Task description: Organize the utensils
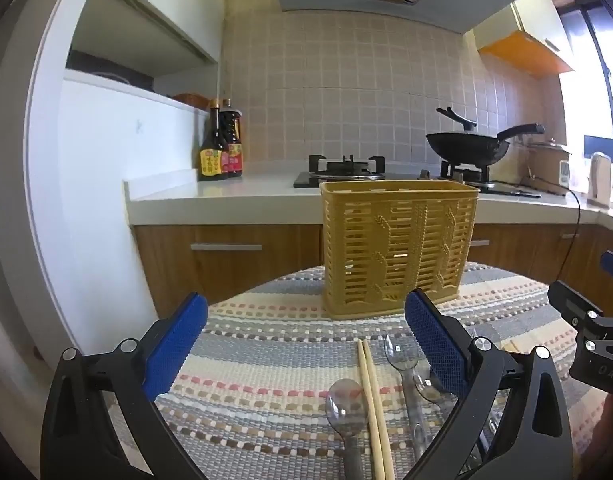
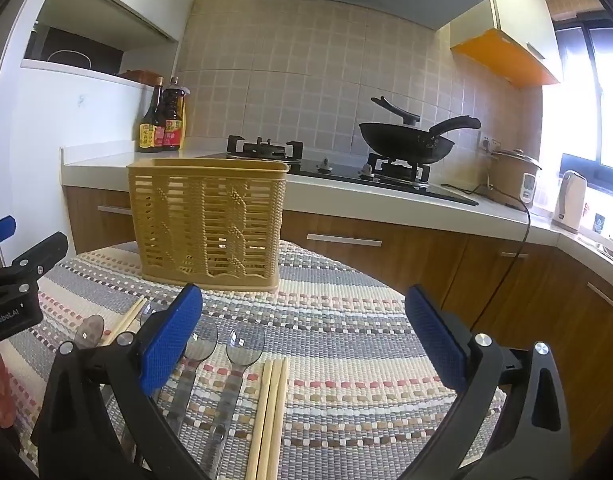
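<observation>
A yellow slatted utensil basket (image 1: 398, 248) (image 2: 208, 228) stands upright at the far side of a striped woven mat (image 1: 266, 364) (image 2: 346, 344). In front of it lie clear plastic spoons (image 1: 346, 402) (image 2: 246, 344) and pairs of wooden chopsticks (image 1: 372, 408) (image 2: 272, 408). My left gripper (image 1: 306, 344) is open above the mat, with a spoon and a chopstick pair below its gap and nothing held. My right gripper (image 2: 302, 340) is also open and empty, hovering just right of two spoons. Each gripper shows at the edge of the other's view.
Behind the table runs a white kitchen counter (image 1: 226, 196) with two sauce bottles (image 1: 220, 148), a gas hob and a black wok (image 2: 406, 146). A rice cooker (image 2: 514, 174) with a dangling black cord and a kettle (image 2: 570, 200) stand at the right. Wooden drawers lie below.
</observation>
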